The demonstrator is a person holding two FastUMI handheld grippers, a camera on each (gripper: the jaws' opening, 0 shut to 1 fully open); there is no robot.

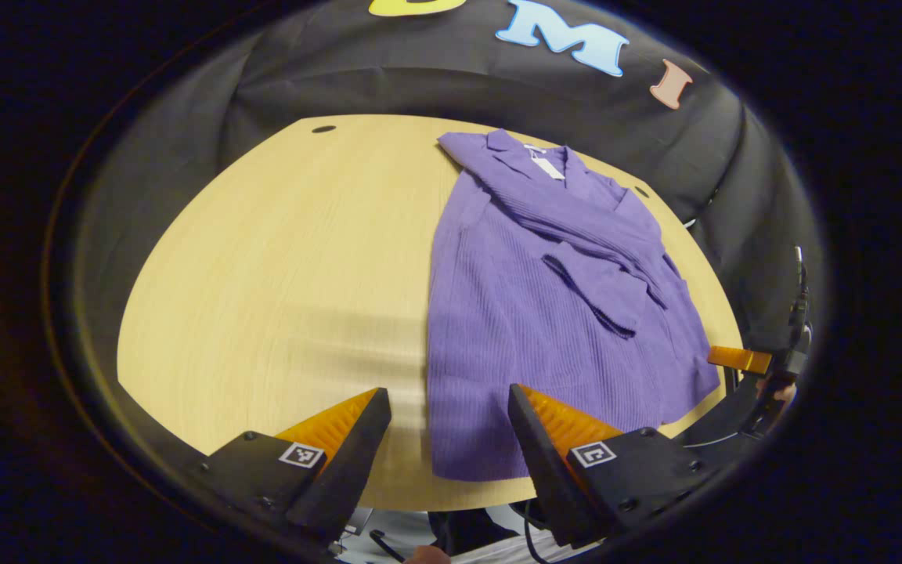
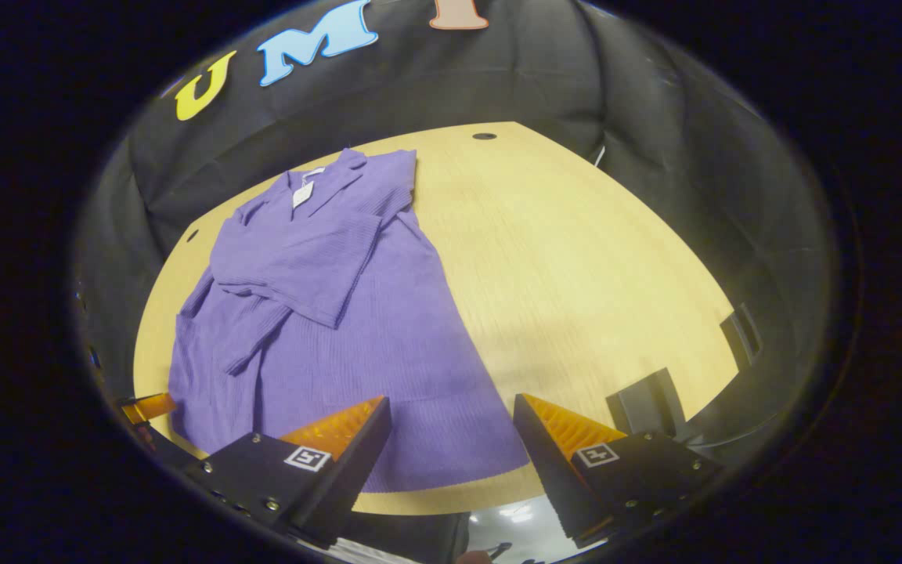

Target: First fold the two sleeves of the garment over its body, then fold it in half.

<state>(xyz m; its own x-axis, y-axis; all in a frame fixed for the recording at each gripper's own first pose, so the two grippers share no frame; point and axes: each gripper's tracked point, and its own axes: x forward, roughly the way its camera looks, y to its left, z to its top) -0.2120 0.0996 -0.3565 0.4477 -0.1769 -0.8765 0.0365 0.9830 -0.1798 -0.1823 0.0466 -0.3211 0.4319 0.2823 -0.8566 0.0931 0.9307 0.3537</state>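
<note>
A: Where does the purple garment (image 1: 529, 313) lie?

B: Flat on the wooden table (image 1: 279, 266), its collar toward the black cloth wall (image 1: 388, 86) and its hem at the table's near edge. In the right gripper view the same garment (image 2: 357, 329) covers the left part of the table (image 2: 592, 266).

A: And the sleeves?

B: Both are folded over the garment's body. In the left gripper view one sleeve (image 1: 568, 223) runs slantwise down from the collar, and a second sleeve (image 1: 600, 290) lies just beneath it, the two crossing over the chest. A white tag (image 1: 549, 167) sits at the collar.

A: How does the left gripper (image 1: 447, 427) stand?

B: It hovers above the garment's hem, fingers spread wide apart with nothing between them. One finger is over bare table beside the garment, the other over the hem cloth; whether either touches the surface cannot be told.

A: The right gripper (image 2: 451, 431)?

B: The same: fingers wide apart, holding nothing, above the hem at the garment's opposite lower corner. In the left gripper view a finger of that gripper shows just beyond the garment's far lower corner.

A: Is the garment folded in half?

B: No, the body lies at full length.
</note>
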